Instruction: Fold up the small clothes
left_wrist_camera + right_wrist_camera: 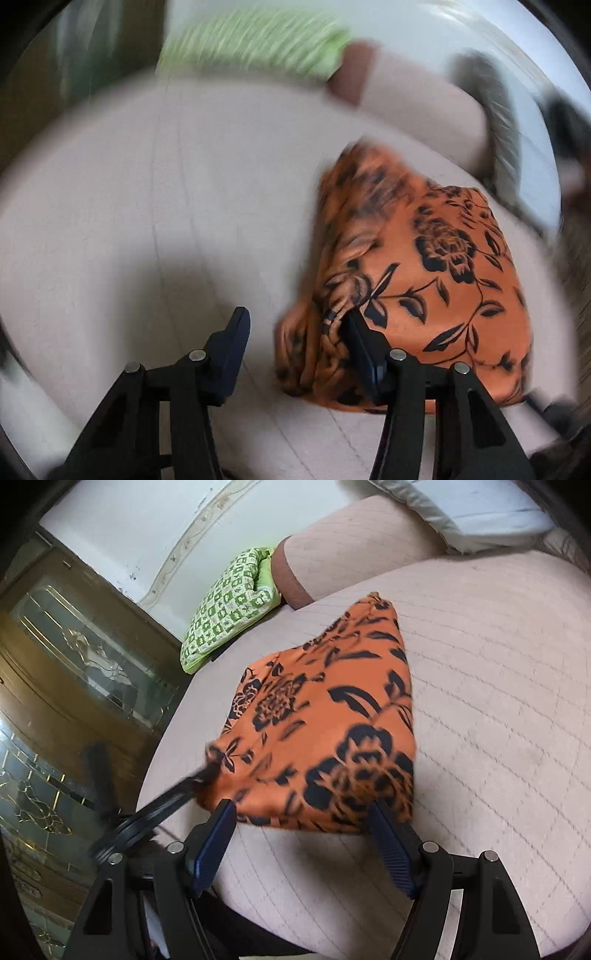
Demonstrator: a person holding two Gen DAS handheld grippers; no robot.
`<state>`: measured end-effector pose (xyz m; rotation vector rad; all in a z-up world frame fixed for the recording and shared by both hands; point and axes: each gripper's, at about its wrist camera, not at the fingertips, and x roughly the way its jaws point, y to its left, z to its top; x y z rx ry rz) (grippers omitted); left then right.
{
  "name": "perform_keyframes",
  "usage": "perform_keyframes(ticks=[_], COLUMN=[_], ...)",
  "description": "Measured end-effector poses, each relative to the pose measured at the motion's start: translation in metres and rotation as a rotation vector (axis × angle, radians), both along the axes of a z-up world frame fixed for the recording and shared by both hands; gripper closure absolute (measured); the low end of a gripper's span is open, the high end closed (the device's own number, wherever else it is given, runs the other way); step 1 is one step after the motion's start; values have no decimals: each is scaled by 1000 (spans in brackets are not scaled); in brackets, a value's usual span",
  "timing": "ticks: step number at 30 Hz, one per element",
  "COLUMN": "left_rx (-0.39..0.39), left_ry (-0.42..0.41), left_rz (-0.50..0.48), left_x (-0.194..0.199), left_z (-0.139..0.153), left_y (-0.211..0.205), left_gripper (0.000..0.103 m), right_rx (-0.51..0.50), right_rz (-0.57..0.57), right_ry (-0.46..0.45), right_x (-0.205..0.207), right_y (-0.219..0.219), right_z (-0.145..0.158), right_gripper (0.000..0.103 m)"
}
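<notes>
An orange garment with a black flower print (pixel 417 273) lies folded in a thick bundle on the pale bed cover (pixel 147 221). My left gripper (pixel 295 325) is open at the bundle's near left corner, its right finger against the cloth. In the right wrist view the garment (pixel 332 731) lies just ahead of my right gripper (pixel 303 812), which is open at the bundle's near edge. The left gripper's fingertips (pixel 192 779) reach the bundle's left corner from the left; that part is blurred.
A green patterned cloth (pixel 229 605) lies at the far edge of the bed, by a brown and pale bolster (pixel 332 550). A pillow (pixel 472 513) lies further back. A dark glass-fronted cabinet (pixel 74 664) stands left of the bed.
</notes>
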<state>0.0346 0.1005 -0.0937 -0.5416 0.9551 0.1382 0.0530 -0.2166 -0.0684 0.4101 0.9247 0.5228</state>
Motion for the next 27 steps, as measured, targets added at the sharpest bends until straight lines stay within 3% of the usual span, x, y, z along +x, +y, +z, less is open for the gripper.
perform_keyframes(ticks=[1,5,8,9,13,16,19,21,23,24,26,27], left_rx=[-118,-245,-291,-268,-48,66,191,298,388,360,188,158], left_ry=[-11,-17,-16,-22,-114,-198,-242,-205,-62,-1,8,14], left_rz=[31,41,63,75,84,2,-117,-186,-179,-172,-97,-95], left_x=[-3,-6,-11,-15,-18,-7,15,31,46,50,51,53], left_z=[-8,-11,-8,-5,40,69,80,67,32,14,2,1], left_y=[14,30,40,42,16,-13,-48,-68,-73,-68,-45,-38], left_gripper=[46,45,45,45,48,47,37,35,34,32,23,23], right_rx=[6,47,133,146,190,204,217,285,365,405,455,385], right_rz=[4,-6,-22,-24,-46,-61,-63,-55,-40,-29,22,43], right_ry=[4,86,111,96,63,75,96,146,204,254,431,424], right_x=[-3,5,6,5,4,16,41,66,88,97,109,108], right_y=[-4,-16,-31,-35,-53,-65,-72,-75,-76,-75,-61,-55], right_z=[-1,-26,-31,-27,-15,-12,-12,-18,-29,-39,-73,-74], right_gripper=[26,26,26,26,26,26,26,26,26,26,26,38])
